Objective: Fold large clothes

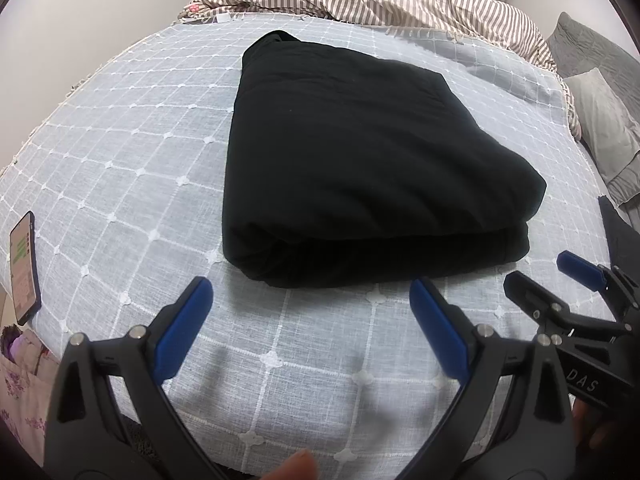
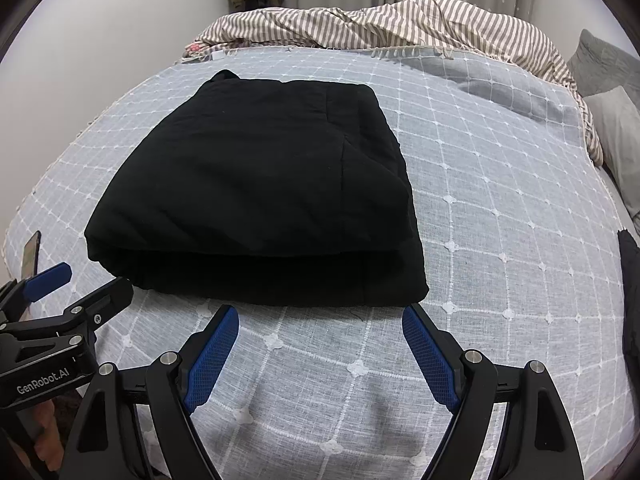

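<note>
A black garment [image 1: 360, 160] lies folded into a thick rectangle on the light blue checked bedspread [image 1: 120, 160]. In the right wrist view the black garment [image 2: 256, 200] sits just beyond the fingertips. My left gripper [image 1: 312, 300] is open, hovering above the bedspread just short of the garment's near folded edge, with nothing between its blue pads [image 1: 188, 328]. My right gripper [image 2: 320, 324] is open too, close to the garment's near right corner, holding nothing. Each gripper shows at the edge of the other's view: the right gripper [image 1: 556, 280], the left gripper [image 2: 86, 280].
A phone [image 1: 24, 268] lies at the bed's left edge. A striped duvet [image 1: 360, 4] is bunched along the far side, with grey pillows [image 1: 600, 120] at the right. A dark piece of cloth [image 2: 630, 300] lies at the right edge. A wall stands to the left.
</note>
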Demonstrator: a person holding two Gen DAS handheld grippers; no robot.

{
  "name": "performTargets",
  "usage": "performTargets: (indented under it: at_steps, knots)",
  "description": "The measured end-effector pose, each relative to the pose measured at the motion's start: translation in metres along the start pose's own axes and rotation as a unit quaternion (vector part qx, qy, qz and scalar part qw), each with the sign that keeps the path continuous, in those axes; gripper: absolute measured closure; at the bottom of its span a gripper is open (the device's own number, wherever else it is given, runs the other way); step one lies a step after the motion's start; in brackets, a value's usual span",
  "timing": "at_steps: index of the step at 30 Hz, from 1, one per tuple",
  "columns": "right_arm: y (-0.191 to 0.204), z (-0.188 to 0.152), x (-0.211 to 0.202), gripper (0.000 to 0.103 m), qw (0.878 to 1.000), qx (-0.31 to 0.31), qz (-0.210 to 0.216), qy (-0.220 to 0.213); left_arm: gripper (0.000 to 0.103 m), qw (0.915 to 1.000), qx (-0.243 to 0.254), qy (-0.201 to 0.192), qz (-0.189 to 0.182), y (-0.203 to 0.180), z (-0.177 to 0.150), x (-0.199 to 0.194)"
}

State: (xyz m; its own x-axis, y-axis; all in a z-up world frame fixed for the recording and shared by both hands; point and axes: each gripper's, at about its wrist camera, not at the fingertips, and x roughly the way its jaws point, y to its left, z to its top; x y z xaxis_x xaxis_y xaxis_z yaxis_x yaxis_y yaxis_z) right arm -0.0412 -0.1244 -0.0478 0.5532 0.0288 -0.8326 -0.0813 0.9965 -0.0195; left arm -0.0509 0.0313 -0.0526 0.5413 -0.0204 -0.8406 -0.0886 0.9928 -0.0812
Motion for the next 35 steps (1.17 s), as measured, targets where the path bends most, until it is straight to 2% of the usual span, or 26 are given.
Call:
performTargets:
  at_steps: [25, 35]
  knots:
    - [0.0031, 0.0016, 0.0012, 0.018, 1.000, -0.002, 0.000, 0.002, 0.005, 1.0000, -0.003, 0.004, 0.001, 0.0015, 0.0007, 0.0007]
    - [0.0059, 0.0027, 0.0015, 0.018, 1.000, -0.006, 0.002, 0.002, 0.005, 0.9999, 0.000, 0.004, -0.014, -0.0014, -0.0002, -0.0013]
